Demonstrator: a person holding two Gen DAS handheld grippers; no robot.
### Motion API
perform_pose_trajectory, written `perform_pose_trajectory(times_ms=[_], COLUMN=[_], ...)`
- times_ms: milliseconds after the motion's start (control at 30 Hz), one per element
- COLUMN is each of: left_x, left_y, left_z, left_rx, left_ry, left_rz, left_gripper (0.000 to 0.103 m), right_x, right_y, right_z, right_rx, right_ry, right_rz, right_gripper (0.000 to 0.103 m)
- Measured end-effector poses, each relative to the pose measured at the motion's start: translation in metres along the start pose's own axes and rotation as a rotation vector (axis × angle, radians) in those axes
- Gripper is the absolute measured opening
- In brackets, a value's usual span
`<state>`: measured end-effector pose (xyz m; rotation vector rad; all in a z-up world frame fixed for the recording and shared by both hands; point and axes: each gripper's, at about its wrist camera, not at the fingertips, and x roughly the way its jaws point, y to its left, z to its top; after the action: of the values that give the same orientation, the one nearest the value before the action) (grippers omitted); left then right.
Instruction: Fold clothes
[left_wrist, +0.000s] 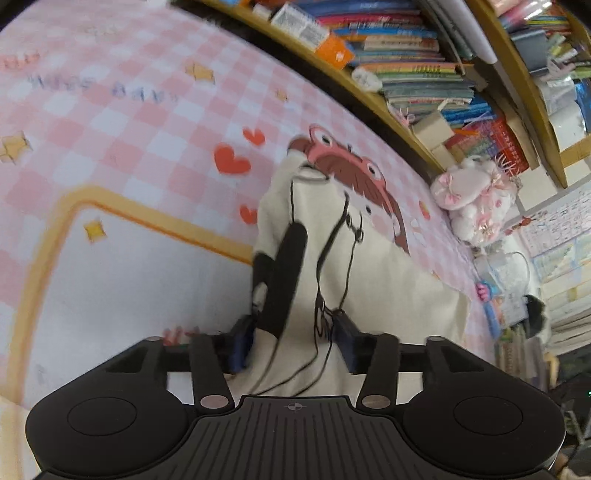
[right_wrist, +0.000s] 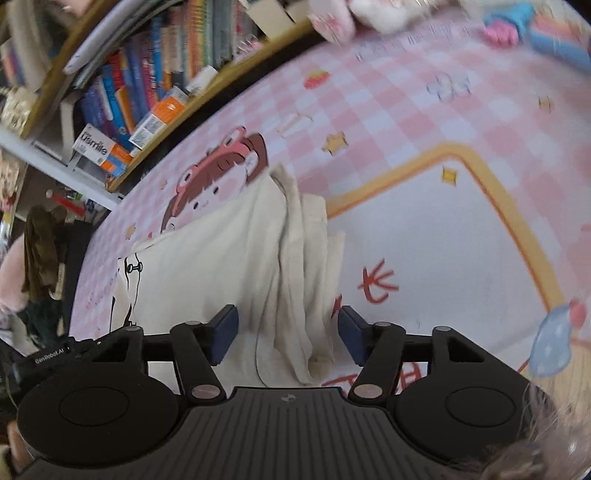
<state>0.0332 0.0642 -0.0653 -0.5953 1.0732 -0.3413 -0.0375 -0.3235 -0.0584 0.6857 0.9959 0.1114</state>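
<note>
Cream cloth, a shirt (left_wrist: 369, 258) with a black printed drawing, is seen lying on the pink checked mat (left_wrist: 129, 122), partly gathered lengthwise into a narrow bundle below the cartoon face. The left gripper (left_wrist: 293, 343) and right gripper (right_wrist: 286, 334) are held with jaws apart, cloth between them but not pinched. Folding is judged begun, with further folds left
</note>
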Motion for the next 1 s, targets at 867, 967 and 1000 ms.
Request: perform_pose_trajectory(times_ms=[867,967,1000], left_x=[0.008,0.01,0.01], left_y=[0.006,0.001,-0.001], left_z=[0.006,0.005,0.004], left_rx=[-0.029,-0.003,0.013], left_ry=[0.034,0.033,0.03], left_rz=[-0.035,-0.007,0.002], left_gripper=[0.037,0.028,0.025], right_x=[0.011,0.018,0.018], right_y=[0.007,0.019,0.021], right_z=[-0.005,-0.005,-0.006], right_rx=[-0.021,-0.085,-0.098], right_ry=[-0.004,0.004,0.0], right_rz=[0.014,-0.004,-0.011], right_gripper=[0.049,0.039,0.035])
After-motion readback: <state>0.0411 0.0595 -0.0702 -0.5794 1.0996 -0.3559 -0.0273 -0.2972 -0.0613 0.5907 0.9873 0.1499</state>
